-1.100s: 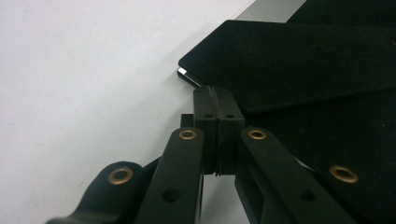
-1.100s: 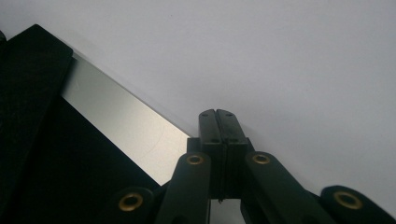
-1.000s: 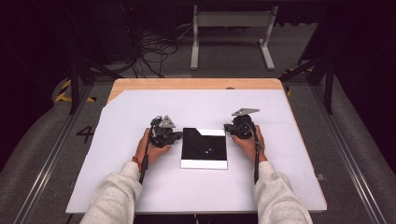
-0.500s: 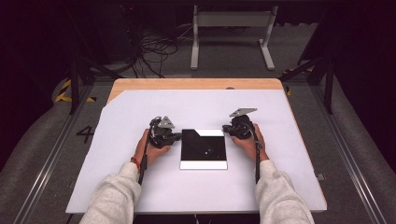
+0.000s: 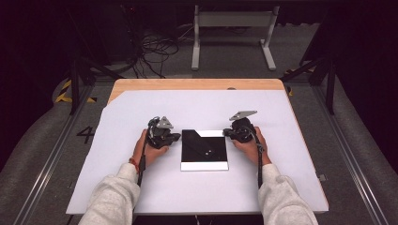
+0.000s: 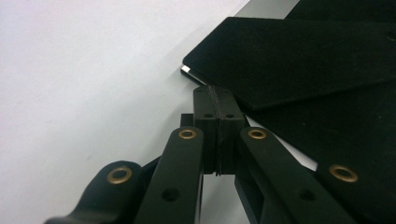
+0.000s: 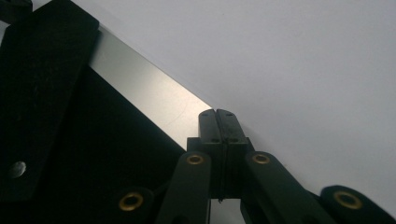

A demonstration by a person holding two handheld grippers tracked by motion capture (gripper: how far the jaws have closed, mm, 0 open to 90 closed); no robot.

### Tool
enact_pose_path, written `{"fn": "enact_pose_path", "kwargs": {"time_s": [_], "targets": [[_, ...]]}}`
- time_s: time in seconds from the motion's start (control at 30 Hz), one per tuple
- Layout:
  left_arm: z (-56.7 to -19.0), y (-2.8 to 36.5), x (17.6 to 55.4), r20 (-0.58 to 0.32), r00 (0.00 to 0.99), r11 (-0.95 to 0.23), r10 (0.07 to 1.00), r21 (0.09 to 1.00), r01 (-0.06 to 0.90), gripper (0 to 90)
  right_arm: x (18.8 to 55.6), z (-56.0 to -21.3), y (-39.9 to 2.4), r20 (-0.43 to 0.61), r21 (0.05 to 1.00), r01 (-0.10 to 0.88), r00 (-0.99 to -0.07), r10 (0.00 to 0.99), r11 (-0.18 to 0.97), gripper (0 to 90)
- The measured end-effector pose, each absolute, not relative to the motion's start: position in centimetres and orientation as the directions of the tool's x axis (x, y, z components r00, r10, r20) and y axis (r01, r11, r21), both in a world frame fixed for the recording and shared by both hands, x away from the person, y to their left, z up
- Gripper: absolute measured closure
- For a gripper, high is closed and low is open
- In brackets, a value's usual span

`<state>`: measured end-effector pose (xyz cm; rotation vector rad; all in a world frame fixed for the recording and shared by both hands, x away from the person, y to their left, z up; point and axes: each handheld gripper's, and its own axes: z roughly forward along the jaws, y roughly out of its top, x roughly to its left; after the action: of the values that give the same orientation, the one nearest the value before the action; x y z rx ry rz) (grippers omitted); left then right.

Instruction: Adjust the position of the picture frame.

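A "4" (image 5: 87,135) is marked on the floor left of the table. The left gripper (image 5: 174,137) and right gripper (image 5: 227,132), jaws pressed together and empty, flank the black square board (image 5: 203,149) lying mid-table on the white sheet (image 5: 197,105); cables (image 5: 152,47) trail across the far floor.

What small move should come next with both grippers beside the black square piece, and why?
Probably open the left gripper a little. Its jaws are pressed shut with nothing between them, tips beside the corner of the flat black square folder with a silvery edge. The right gripper is shut and empty too, so neither can take an edge yet.
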<state>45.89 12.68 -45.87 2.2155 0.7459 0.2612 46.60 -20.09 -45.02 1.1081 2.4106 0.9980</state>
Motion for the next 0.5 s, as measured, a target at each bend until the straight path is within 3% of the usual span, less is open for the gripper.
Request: {"fn": "enact_pose_path", "kwargs": {"time_s": [0.5], "targets": [[-44.7, 13.5, 44.1, -0.025, 0.825, -0.540, 0.564, 0.745, 0.391, 89.4, 44.6, -44.6, -20.2, -0.005, 0.713, 0.504, -0.691, 0.723, 0.488, 90.0]]}}
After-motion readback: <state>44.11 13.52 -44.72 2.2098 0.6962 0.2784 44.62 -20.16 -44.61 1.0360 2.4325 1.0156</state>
